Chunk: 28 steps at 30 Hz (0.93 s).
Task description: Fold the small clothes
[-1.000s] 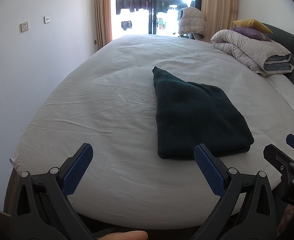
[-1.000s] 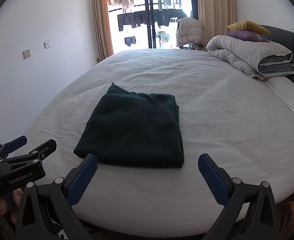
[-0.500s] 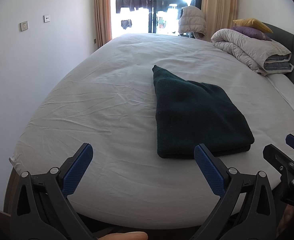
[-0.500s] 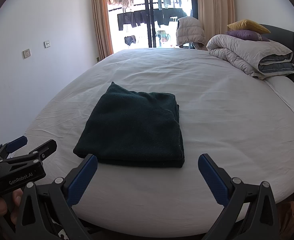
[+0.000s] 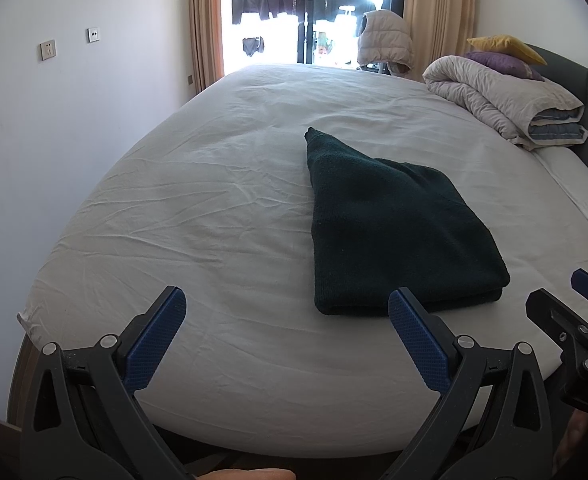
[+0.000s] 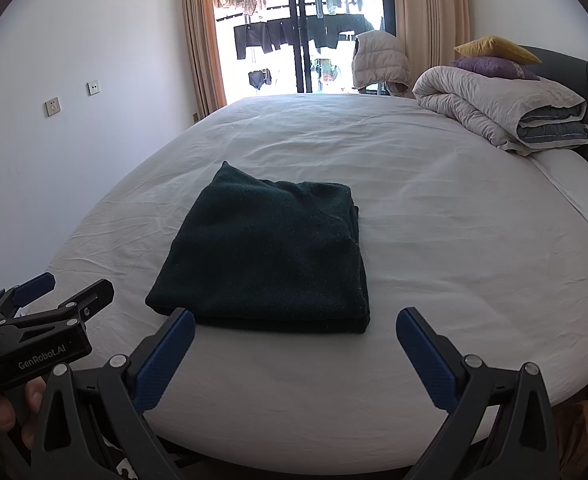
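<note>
Lying folded on the bed (image 6: 434, 208), the dark garment (image 6: 270, 256) sat just ahead of both tools. The left gripper (image 5: 286, 322) and right gripper (image 6: 296, 338) hung spread wide, holding nothing. Any careless nudge at its near edge risked dragging the layers apart.

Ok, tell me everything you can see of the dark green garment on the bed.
The dark green garment is a thick, fuzzy knit or fleece piece, folded into a neat, roughly rectangular stack of several layers. It lies flat on the white bedsheet, near the bed's front edge. One far corner pokes out in a point; the layered edges show along the near side and the right side. Only the sheet touches it: the left gripper and right gripper both hover short of it, jaws open and empty.
</note>
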Available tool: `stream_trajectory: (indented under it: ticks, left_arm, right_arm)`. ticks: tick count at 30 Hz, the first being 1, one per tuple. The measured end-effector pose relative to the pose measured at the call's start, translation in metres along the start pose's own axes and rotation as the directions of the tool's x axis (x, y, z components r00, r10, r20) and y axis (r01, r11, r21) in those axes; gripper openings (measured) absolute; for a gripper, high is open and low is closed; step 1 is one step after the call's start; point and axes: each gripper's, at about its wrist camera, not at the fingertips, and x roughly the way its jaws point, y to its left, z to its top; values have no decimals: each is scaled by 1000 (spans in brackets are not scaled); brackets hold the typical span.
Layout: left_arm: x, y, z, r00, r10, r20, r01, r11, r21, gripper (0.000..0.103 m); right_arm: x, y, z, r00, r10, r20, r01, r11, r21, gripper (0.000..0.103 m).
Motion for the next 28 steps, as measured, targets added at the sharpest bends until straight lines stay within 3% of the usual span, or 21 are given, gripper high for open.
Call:
stream_trajectory:
  ticks: [28]
  left_arm:
    - [2,-1,-4,1000,16,3,-16,1000,-8,103]
  right_arm:
    - [2,-4,-4,1000,9,-15,-8,1000,18,103]
